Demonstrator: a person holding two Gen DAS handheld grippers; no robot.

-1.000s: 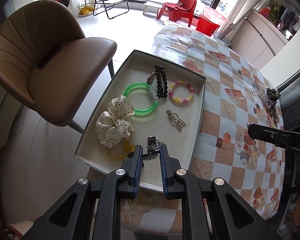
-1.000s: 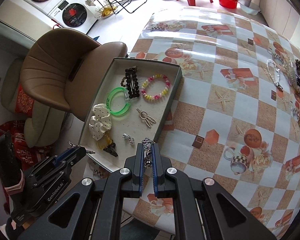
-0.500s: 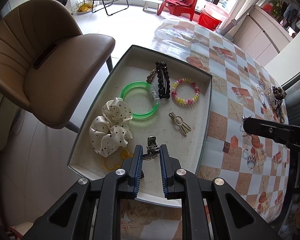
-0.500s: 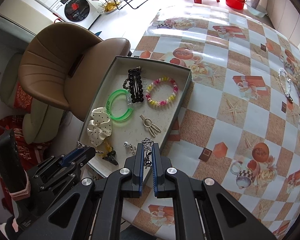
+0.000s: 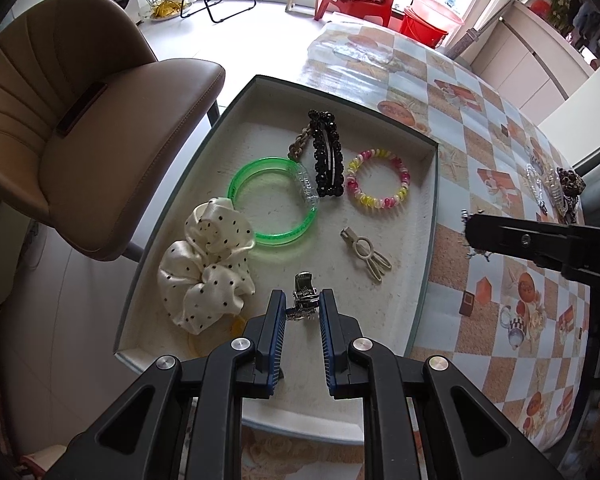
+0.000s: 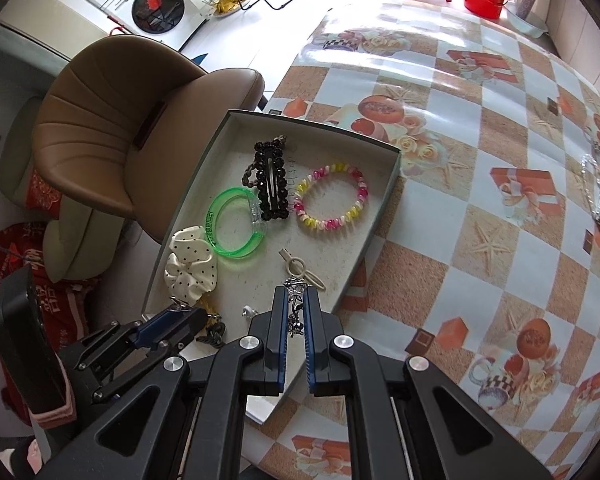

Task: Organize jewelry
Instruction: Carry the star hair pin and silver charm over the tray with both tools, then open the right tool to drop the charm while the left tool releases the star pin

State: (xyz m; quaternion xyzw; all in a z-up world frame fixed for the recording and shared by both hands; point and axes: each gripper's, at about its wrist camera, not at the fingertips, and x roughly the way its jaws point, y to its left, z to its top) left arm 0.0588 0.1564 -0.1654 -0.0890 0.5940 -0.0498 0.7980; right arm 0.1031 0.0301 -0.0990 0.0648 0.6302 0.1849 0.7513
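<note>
left gripper (image 5: 302,309) clamped on small metal clip (image 5: 303,296), over near end of tray (image 5: 431,216) | right gripper (image 6: 295,309) clamped on silver charm (image 6: 294,307), above tray's near edge | step: carrying both to tray | next: lower, part jaws on bare floor

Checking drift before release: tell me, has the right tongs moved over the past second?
Yes. The right tongs, shut on a silver charm, moved from the tablecloth to over the tray.
</note>
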